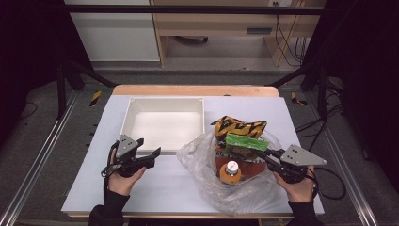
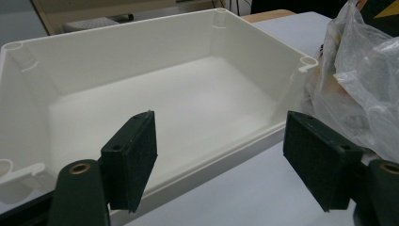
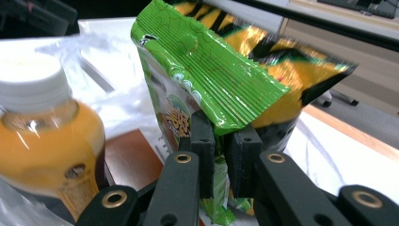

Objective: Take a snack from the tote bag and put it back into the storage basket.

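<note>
My right gripper (image 3: 220, 157) is shut on the sealed edge of a green snack packet (image 3: 207, 70), which it holds a little above the clear plastic bag (image 1: 211, 188). In the high view the green packet (image 1: 246, 142) lies over the bag's mouth, in front of my right gripper (image 1: 261, 154). An orange juice bottle (image 1: 230, 173) with a white cap stands in the bag, and a yellow-and-black snack bag (image 1: 239, 126) lies behind. My left gripper (image 1: 151, 155) stands open by the near rim of the white bin (image 1: 164, 123), nothing between its pads (image 2: 136, 155).
The white bin (image 2: 155, 108) has nothing in it and sits at the middle back of the grey mat (image 1: 155, 183). A brown flat item (image 3: 134, 162) lies under the bottle inside the bag. Metal rails run along both table sides.
</note>
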{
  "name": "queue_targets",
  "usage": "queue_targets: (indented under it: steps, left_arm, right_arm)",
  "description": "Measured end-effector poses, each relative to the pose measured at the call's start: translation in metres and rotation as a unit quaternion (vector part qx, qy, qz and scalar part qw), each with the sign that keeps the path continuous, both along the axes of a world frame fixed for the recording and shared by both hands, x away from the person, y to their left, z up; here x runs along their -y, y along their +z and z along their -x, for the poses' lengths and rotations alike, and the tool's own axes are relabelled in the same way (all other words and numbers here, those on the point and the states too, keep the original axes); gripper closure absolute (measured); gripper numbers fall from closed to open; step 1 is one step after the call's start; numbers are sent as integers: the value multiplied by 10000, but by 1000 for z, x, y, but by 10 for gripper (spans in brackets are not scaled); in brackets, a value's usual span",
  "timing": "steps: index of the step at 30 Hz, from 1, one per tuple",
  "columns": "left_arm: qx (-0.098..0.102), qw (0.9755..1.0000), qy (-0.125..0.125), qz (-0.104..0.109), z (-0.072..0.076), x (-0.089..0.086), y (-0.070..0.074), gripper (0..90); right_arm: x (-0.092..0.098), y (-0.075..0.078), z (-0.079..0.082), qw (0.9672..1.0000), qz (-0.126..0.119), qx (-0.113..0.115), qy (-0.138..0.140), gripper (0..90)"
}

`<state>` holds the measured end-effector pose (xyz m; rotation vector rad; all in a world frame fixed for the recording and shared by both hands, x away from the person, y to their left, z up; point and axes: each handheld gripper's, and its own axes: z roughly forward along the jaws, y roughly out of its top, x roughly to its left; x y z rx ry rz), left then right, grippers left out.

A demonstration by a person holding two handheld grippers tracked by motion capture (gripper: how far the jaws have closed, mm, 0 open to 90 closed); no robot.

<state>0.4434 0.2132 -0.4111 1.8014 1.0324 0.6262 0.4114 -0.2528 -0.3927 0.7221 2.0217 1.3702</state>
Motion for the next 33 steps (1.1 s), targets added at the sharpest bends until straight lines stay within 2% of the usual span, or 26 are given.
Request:
queue_targets:
  steps: [6, 14, 22, 27, 33]
  left_arm:
    - [55, 10000, -11, 28, 1, -1, 4, 256]
    - [215, 9997, -30, 114, 8, -3, 14, 255]
    - [340, 9992, -80, 171, 13, -3, 24, 252]
    - [437, 9986, -173, 253, 17, -1, 32, 252]
    - [605, 9974, -269, 286, 24, 3, 42, 251]
  right_arm:
    - [2, 15, 4, 9998, -193, 61, 21, 830]
    - [-5, 39, 7, 9991, -363, 174, 120, 835]
    - [-13, 64, 5, 9987, -419, 218, 203, 839]
    - [-20, 72, 1, 9979, -572, 114, 297, 842]
    - [-38, 78, -4, 9970, -612, 21, 465, 843]
